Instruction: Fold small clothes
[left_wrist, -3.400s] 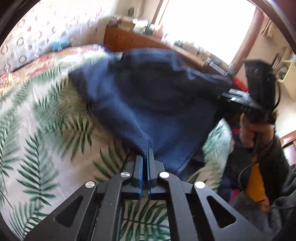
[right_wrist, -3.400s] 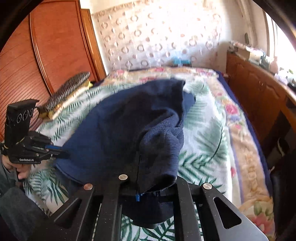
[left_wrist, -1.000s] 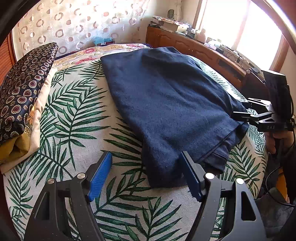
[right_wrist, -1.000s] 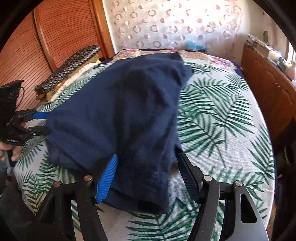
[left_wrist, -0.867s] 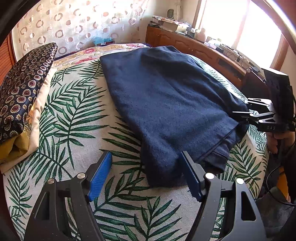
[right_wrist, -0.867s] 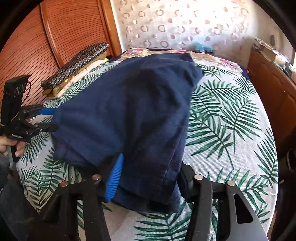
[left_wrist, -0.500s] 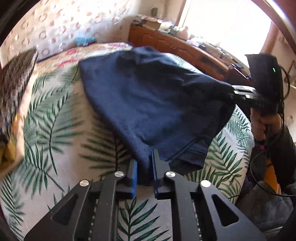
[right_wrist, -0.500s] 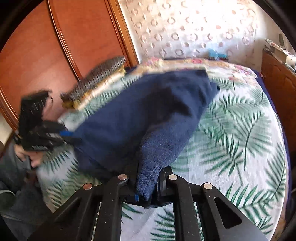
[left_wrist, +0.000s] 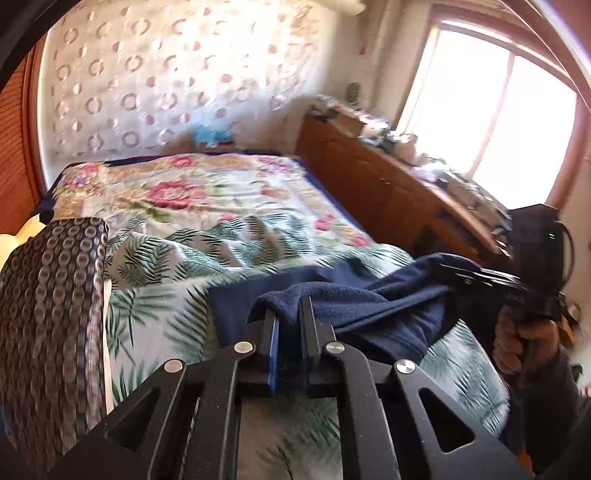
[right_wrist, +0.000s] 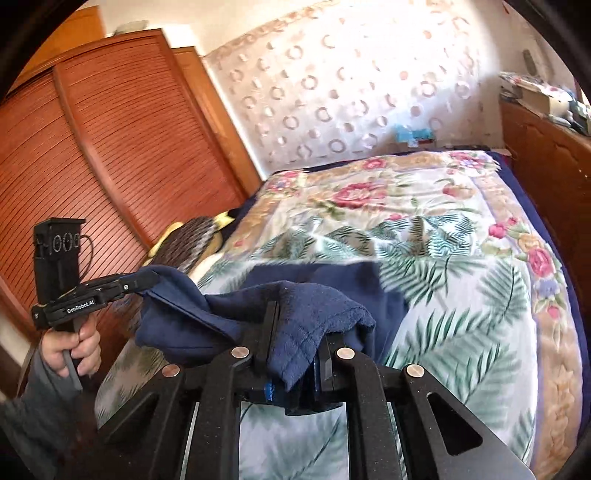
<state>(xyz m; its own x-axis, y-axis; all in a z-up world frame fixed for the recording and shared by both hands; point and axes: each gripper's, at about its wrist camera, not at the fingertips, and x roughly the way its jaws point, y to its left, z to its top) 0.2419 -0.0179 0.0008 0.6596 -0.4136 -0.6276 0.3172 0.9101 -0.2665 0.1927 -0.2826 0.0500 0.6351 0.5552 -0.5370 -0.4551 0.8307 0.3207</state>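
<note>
A dark navy garment (left_wrist: 369, 306) hangs bunched between my two grippers above the palm-leaf bedspread (left_wrist: 155, 295). My left gripper (left_wrist: 289, 314) pinches one corner of it, its jaws still closing on the cloth; in the right wrist view the left gripper (right_wrist: 147, 278) shows with a hand on its grip. My right gripper (right_wrist: 295, 332) clamps a thick fold of the garment (right_wrist: 321, 299), its jaws easing open a little while the cloth stays between the pads. The right gripper (left_wrist: 454, 273) also appears at the right of the left wrist view. The garment's far part trails on the bed.
A dark patterned pillow (left_wrist: 51, 314) lies along the bed's left side. A wooden dresser (left_wrist: 388, 184) with clutter runs along the right under a bright window. A slatted wooden wardrobe (right_wrist: 110, 147) stands on the left. The flowered blanket (right_wrist: 388, 192) covers the far bed.
Both grippers went from wide open around the garment's near edge to pinching it. They have lifted that edge up and forward, so the flat garment now hangs bunched.
</note>
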